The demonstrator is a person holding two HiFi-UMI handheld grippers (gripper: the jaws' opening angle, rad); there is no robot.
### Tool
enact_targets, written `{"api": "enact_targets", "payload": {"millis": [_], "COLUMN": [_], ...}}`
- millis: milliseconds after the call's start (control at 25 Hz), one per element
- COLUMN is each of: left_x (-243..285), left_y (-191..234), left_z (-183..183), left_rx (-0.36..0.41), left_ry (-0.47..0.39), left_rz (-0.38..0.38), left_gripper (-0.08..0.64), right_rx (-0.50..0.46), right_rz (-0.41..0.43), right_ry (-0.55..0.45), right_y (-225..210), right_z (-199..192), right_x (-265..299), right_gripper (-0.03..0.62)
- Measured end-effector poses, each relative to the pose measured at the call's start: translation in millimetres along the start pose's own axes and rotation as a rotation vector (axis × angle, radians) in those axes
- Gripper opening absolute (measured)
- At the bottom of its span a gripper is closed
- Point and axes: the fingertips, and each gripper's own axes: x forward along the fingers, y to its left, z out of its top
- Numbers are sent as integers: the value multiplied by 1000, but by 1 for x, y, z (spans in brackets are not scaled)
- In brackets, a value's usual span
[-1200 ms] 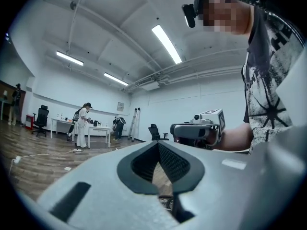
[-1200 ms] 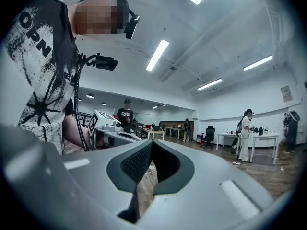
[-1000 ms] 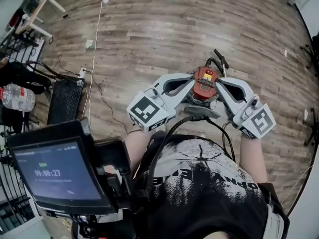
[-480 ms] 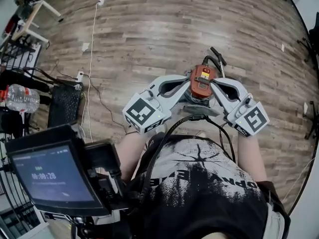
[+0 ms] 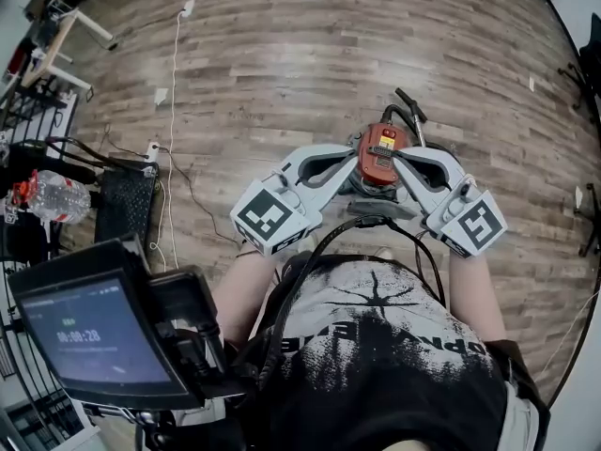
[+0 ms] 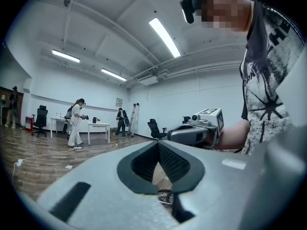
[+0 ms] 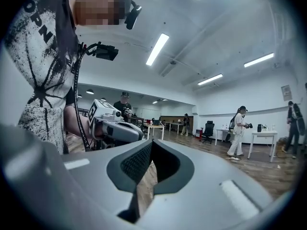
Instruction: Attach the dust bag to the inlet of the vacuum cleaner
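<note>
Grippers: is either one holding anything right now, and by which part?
Nothing is held. The left gripper and the right gripper each have jaws together on nothing; the red machine between them is not gripped.

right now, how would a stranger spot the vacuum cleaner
Look at the wooden floor straight ahead of the person. The vacuum cleaner sits between the left tool and right tool; it is the only red thing there, with a yellow label.

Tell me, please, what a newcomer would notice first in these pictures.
The red vacuum cleaner, at the head view's centre against the wooden floor, stands out first. The left hand-held gripper and right hand-held gripper flank it, jaws together. A lit screen sits lower left.
</note>
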Motion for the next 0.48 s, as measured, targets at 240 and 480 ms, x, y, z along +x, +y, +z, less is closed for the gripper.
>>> {"api": "enact_targets", "payload": {"millis": [240, 480], "left_x": [-1, -7], "left_y": [0, 0], "left_z": [-3, -4], "left_rx": [4, -5], "left_ry": [3, -2], "left_rz": [10, 20], "left_gripper": [2, 2], "right_rx": [-7, 5], "right_rz": [-7, -3], "right_ry": [-3, 65], "right_y": [-2, 4], "right_z": [-1, -13], "right_x": [0, -2], "right_gripper": [6, 6]}}
